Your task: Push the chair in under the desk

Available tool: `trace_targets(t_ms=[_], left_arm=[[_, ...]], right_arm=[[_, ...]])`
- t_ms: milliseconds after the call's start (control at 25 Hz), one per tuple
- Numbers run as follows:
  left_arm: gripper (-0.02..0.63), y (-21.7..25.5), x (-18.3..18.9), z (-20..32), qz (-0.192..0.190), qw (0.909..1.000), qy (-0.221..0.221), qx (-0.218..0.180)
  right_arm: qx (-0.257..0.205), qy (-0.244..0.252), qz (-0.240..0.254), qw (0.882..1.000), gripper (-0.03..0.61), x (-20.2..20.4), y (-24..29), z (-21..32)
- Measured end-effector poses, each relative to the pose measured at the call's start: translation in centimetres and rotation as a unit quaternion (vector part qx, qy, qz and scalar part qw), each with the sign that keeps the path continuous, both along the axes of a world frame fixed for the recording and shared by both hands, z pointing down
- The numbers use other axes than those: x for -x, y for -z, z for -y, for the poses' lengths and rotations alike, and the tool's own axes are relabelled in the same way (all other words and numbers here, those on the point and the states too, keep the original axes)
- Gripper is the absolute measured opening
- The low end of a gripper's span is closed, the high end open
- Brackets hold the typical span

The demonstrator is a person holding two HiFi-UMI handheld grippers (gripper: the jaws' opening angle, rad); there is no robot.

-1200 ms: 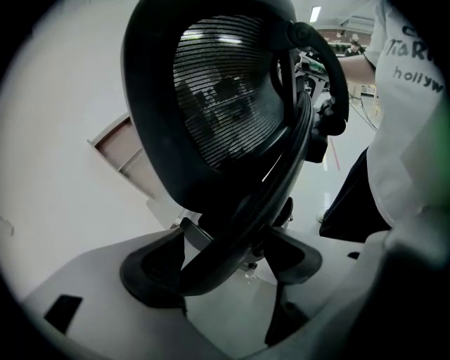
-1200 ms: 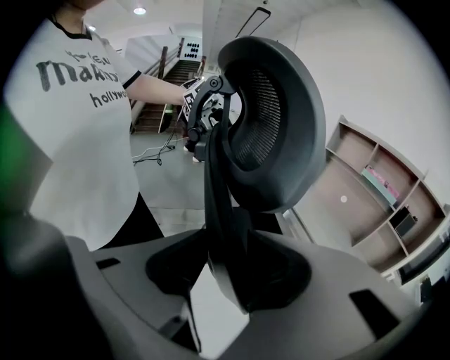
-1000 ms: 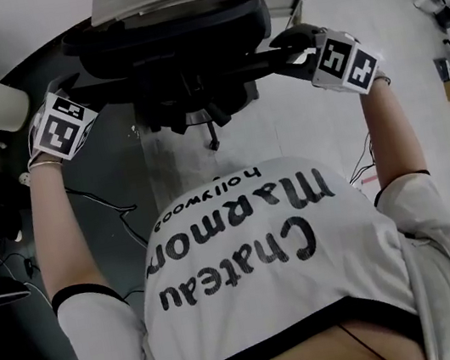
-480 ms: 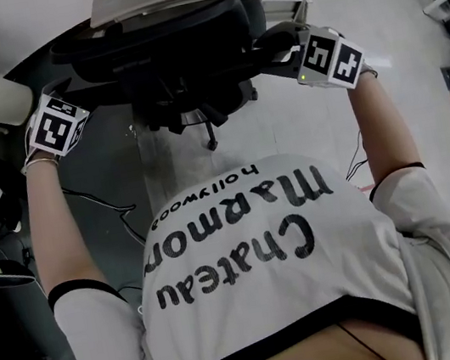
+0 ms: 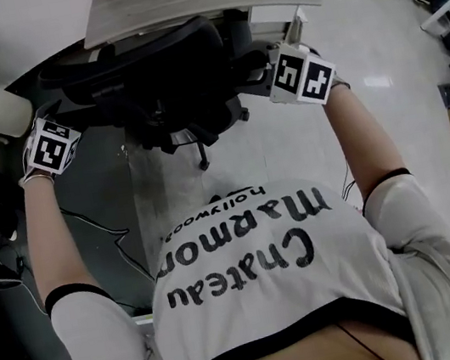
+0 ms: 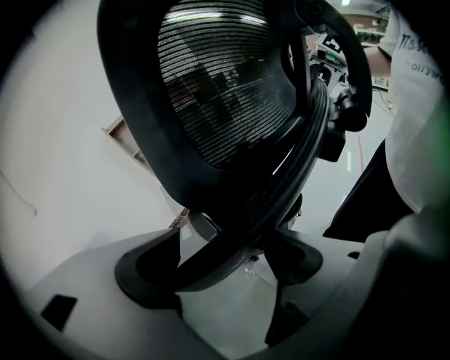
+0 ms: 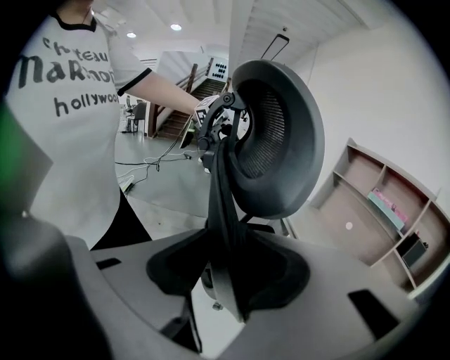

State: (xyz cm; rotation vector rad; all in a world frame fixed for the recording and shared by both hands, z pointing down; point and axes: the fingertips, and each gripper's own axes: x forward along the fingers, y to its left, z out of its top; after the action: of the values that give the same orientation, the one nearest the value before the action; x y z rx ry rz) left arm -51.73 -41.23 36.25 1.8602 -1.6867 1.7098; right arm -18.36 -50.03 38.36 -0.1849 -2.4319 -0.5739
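While tucked partly under the pale grey worktop (image 5: pixel 202 2), the black mesh office chair (image 5: pixel 173 80) is held tight at its back frame by the left tool (image 6: pixel 232 261) and the right tool (image 7: pixel 228 275) (one on each side).

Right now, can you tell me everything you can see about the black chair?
The chair is a black office chair. Its backrest is see-through mesh inside a thick, curved, plastic-looking rim, with a dark frame bar behind it. It stands upright on the pale floor, tucked partly under the edge of the grey desk. The left tool and the right tool each clamp the back frame, one on either side.
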Motion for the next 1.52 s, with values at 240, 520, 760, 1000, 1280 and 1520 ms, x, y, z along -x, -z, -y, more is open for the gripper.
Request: trace_targets(t_ms=[240, 520, 760, 1000, 1280, 1520], left_arm=[[0.364, -0.8, 0.1, 0.2, 0.03, 0.9989, 0.037, -0.001], [0.362, 0.9, 0.4, -0.2, 0.127, 0.9878, 0.048, -0.078], [0.362, 2.7, -2.5, -2.6, 0.103, 0.9847, 0.064, -0.125], [0.362, 4.1, -14.4, -6.3, -0.182, 0.9232, 0.111, -0.32], [0.355, 7.8, -25.7, -10.2, -0.401, 0.8194, 0.094, -0.398], [0.075, 9.9, -30.8, -13.0, -0.394, 0.8314, 0.042, -0.39]], right_arm=[[0.01, 0.04, 0.013, 0.999, 0.161, -0.1, -0.6, -0.6], [0.003, 0.046, 0.029, 0.998, 0.163, 0.2, -0.4, -0.6], [-0.007, 0.042, 0.031, 0.999, 0.166, 0.3, -0.6, -0.4], [-0.01, 0.016, 0.031, 0.999, 0.175, -0.1, -0.6, 0.0], [-0.049, -0.029, 0.029, 0.998, 0.209, -0.1, 0.4, 1.3], [-0.08, -0.087, 0.052, 0.992, 0.273, -1.4, 1.4, -0.2]])
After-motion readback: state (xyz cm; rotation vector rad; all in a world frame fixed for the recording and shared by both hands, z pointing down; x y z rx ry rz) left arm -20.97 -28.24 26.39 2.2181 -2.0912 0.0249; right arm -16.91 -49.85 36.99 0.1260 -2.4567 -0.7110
